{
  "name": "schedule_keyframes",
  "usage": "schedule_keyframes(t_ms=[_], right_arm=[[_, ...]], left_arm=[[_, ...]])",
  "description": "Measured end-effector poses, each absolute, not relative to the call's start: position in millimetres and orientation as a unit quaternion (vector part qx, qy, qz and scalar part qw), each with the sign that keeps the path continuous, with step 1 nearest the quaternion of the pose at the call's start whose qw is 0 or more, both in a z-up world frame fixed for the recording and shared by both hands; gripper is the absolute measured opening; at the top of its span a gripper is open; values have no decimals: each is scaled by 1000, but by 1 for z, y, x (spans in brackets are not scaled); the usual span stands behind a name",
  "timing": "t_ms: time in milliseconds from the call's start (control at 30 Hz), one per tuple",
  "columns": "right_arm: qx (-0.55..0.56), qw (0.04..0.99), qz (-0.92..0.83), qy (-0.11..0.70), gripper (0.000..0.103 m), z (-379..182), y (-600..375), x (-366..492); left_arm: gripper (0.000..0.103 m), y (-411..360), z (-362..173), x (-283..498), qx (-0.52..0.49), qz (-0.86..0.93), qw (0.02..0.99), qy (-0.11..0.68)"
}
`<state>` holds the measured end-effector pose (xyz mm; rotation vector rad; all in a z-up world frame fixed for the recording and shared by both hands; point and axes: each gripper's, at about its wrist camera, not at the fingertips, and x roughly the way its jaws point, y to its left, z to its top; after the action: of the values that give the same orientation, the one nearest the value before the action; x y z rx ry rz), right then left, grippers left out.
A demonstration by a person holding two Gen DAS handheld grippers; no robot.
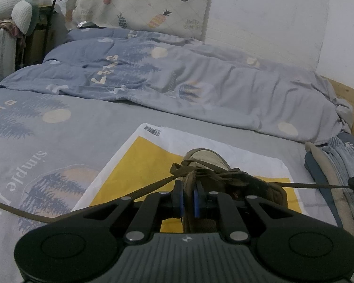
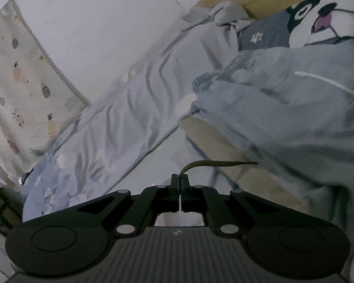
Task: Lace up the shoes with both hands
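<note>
Tightening is underway: left tongs (image 1: 188, 194) are pinching the shoe (image 1: 224, 179) on the bed, right tongs (image 2: 179, 188) are pinching the lace (image 2: 214, 164) end; crossing laces seems next.

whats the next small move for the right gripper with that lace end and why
Probably keep drawing the lace outward until it snugs at the eyelets. The right gripper is shut on the lace end, the left gripper clamps the shoe steady, and the crossings by the tongue look loose.
</note>
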<state>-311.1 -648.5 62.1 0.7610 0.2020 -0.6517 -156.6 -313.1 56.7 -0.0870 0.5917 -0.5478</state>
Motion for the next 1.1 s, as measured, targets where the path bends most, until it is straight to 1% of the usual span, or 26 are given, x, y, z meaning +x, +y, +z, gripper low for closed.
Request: schedule_keyframes(t_ms=[500, 767, 933, 1100], right_arm=[[340, 859, -373, 90, 1, 65, -679, -341], [341, 854, -378, 110, 0, 62, -683, -341], [346, 845, -389, 123, 1, 57, -684, -338], [356, 833, -404, 126, 2, 53, -684, -338]], left_arm=[[8, -313, 57, -157, -55, -257, 921, 289], [9, -313, 56, -155, -56, -258, 920, 291], [10, -307, 55, -151, -82, -262, 913, 303], [10, -297, 52, -145, -130, -273, 897, 322]])
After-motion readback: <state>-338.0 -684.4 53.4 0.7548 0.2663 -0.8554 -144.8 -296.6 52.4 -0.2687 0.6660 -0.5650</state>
